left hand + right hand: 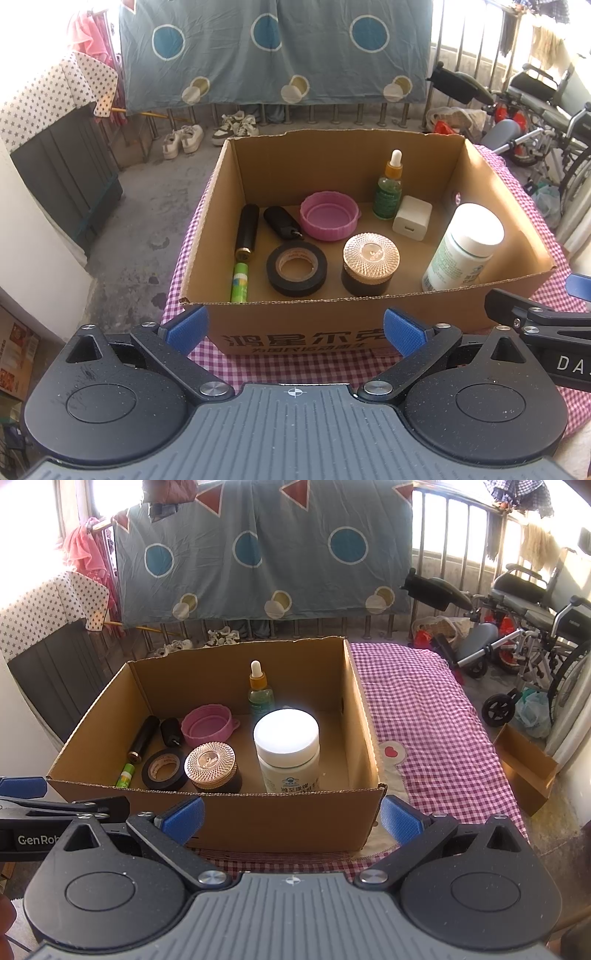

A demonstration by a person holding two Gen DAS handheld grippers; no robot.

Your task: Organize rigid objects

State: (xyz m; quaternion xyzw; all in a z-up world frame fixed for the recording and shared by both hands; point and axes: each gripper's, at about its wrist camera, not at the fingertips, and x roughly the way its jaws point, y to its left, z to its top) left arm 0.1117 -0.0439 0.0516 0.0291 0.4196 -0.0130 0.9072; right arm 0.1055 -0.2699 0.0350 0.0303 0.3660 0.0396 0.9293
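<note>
cardboard box (332, 332) is sitting on the checked cloth (424, 716) in front of you, holding the white bottle (463, 247), tape roll (296, 269), pink lid (328, 216) and ribbed-lid jar (370, 264) — you're holding left gripper (295, 328) and right gripper (291, 814) spread wide, gripping nothing.

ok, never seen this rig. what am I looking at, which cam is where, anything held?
Two hand-held tools, no robot arm; a person carries one per hand. Each picture comes from a fisheye camera on one tool, looking along its blue-padded fingers. The left tool and right tool are both open and hold nothing. Both face a cardboard box on a checked cloth. Inside: white bottle, dropper bottle, white charger, pink lid, ribbed-lid jar, black tape roll, and small dark and green tubes at left.
</note>
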